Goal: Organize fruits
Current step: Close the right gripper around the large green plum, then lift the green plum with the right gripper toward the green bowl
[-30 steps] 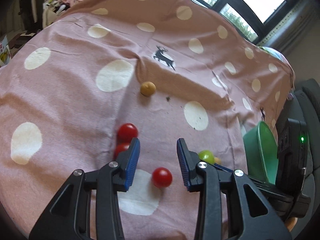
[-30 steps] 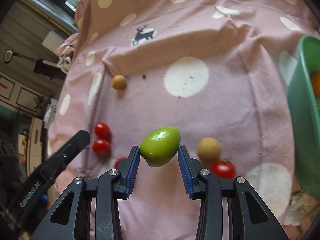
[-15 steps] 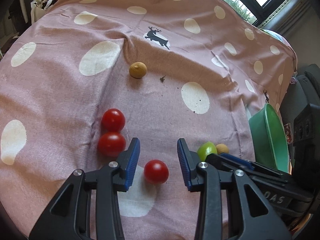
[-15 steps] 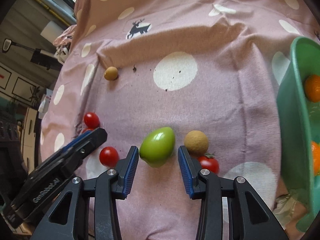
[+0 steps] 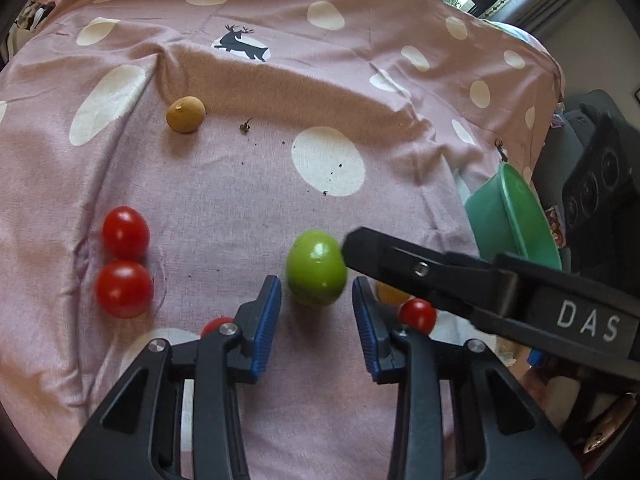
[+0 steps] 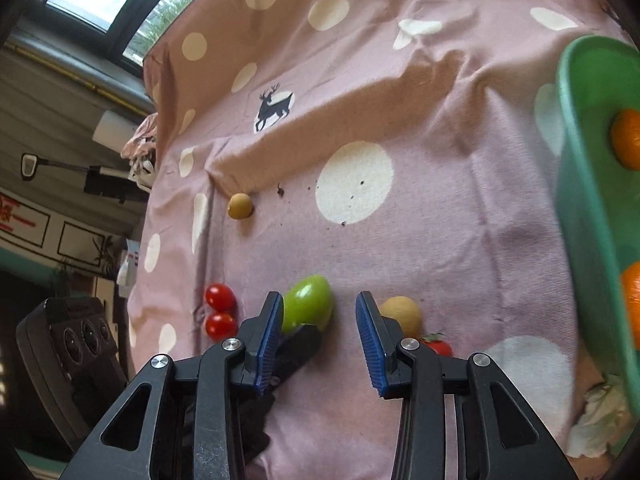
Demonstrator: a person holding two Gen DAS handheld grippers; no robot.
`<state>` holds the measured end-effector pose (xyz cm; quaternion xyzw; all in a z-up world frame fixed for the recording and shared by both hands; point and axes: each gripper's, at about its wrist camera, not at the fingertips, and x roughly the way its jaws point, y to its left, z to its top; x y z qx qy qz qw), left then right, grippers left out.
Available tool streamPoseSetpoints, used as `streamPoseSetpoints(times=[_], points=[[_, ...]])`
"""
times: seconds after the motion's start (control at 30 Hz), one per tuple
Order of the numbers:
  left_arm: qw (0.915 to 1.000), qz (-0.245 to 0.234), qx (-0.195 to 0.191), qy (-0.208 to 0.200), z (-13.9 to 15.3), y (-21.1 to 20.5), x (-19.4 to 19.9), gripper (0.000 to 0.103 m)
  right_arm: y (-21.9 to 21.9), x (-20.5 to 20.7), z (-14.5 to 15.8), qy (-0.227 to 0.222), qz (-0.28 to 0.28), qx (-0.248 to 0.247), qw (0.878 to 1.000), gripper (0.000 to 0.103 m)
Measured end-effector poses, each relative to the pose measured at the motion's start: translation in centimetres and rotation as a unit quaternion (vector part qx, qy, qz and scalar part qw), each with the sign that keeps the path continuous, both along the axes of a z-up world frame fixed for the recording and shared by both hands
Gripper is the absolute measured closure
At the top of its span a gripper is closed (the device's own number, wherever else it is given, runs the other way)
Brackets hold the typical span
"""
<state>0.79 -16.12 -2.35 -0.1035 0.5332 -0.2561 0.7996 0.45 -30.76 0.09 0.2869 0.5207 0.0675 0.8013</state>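
Note:
A green fruit (image 5: 316, 267) lies on the pink dotted cloth (image 5: 248, 184). My left gripper (image 5: 316, 312) is open just in front of it, empty. My right gripper (image 6: 319, 322) is open and empty; the green fruit (image 6: 308, 302) sits by its left fingertip. Two red tomatoes (image 5: 125, 262) lie to the left, a third (image 5: 216, 326) is partly hidden by my left finger, a fourth (image 5: 418, 315) lies right of my gripper. A tan round fruit (image 5: 185, 114) lies farther back; another (image 6: 402, 312) is next to the right gripper. The green bowl (image 6: 584, 184) holds oranges (image 6: 626, 140).
The right gripper's black body (image 5: 480, 292) crosses the left wrist view from the right, its tip by the green fruit. The green bowl (image 5: 516, 216) stands at the cloth's right edge. A crumpled tissue (image 6: 600, 420) lies below the bowl. Dark crumbs (image 5: 246, 126) dot the cloth.
The right gripper has let go of the green fruit, which now lies on the cloth. The left gripper moved right from the tomato to the green fruit.

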Motion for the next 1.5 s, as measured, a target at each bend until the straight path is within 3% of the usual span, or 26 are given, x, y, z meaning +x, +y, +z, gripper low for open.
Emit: streamPoseSetpoints(times=[0.2,0.67,0.93,1.2,1.5], points=[[0.9998,0.003,-0.017,0.001,-0.3,0.3,0.6,0.071,1.5,1.8,-1.3,0.014,0.014,-0.019,1.000,0.063],[0.9996,-0.003,-0.002,-0.029,0.2,-0.5,0.1,0.071,0.9,1.8,-2.8,0.013,0.017,0.016,1.000,0.066],[0.9959,-0.003,-0.015,-0.090,2.9,-0.3,-1.8,0.071,1.1,0.0,0.2,-0.041,0.018,0.002,0.999,0.066],[0.9858,-0.002,-0.032,-0.165,6.4,-0.2,-4.2,0.071,1.4,-2.3,4.4,-0.119,0.019,-0.020,0.993,0.066],[0.9775,-0.002,-0.039,-0.207,8.6,-0.1,-5.7,0.072,1.6,-3.9,7.0,-0.166,0.017,-0.027,0.986,0.066]])
